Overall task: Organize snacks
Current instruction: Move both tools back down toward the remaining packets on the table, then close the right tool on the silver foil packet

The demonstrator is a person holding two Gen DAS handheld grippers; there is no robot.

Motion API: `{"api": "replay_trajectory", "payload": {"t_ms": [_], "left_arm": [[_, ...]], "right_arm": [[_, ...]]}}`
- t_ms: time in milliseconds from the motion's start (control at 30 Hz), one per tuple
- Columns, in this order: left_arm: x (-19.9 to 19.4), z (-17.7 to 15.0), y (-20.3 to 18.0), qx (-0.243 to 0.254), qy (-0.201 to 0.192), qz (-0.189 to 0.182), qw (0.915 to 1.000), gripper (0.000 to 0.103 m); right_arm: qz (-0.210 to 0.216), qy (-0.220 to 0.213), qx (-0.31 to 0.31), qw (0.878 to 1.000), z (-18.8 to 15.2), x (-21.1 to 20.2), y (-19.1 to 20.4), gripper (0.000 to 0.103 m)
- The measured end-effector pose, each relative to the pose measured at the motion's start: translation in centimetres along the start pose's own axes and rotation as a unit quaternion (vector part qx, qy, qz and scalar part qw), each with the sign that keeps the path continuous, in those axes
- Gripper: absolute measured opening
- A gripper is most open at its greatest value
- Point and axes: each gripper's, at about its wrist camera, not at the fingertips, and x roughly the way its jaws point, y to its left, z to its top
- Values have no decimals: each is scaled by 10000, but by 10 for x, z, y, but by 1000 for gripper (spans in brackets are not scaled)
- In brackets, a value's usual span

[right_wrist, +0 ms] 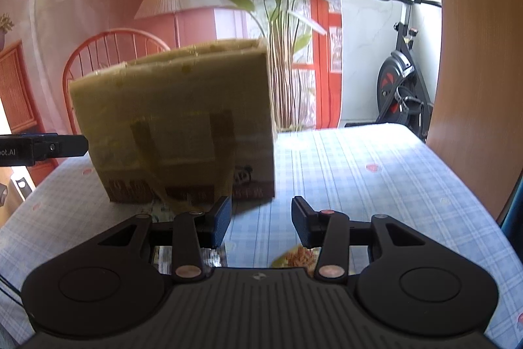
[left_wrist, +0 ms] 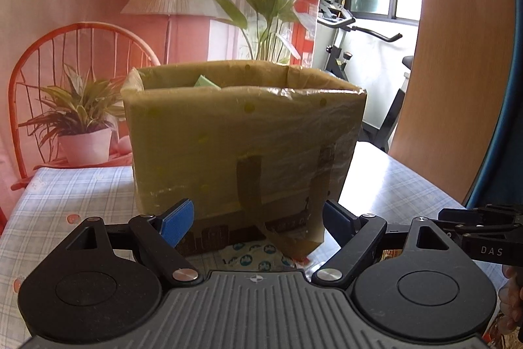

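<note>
Cardboard box (right_wrist: pixel 173 126) near table (right_wrist: pixel 376 185) middle, right side bare

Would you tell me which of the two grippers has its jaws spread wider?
The left gripper: its blue fingers stand much farther apart than those of the right gripper.

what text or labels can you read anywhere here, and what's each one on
"DAS" – white letters on the black right tool, seen at the edge of the left wrist view.
"oot.AI" – cut-off white letters on the black left tool, at the edge of the right wrist view.
Dark print along the bottom of the box – too blurred to read.
Red label on a packet behind the tool – too small to read.
</note>
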Motion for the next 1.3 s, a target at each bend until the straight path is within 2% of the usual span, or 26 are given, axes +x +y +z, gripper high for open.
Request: {"api": "replay_trajectory", "payload": {"t_ms": [467, 767, 967, 1067, 1300], "left_arm": [[11, -22, -2, 26, 367, -51, 9993, 88], [11, -38, -7, -130, 589, -89, 9981, 88], [13, -45, -9, -181, 699, -76, 9974, 88], [14, -48, -9, -262, 747, -70, 9968, 88], [14, -54, -10, -264, 855, -75, 9960, 88]], "right_arm": [[-37, 264, 60, 9996, -27, 0, -17, 45], [35, 482, 75, 9988, -47, -1, -27, 45], [52, 635, -115, 9979, -61, -4, -27, 45], [204, 758, -197, 9967, -67, -4, -24, 45], [483, 947, -566, 9927, -76, 4, -10, 69]]}}
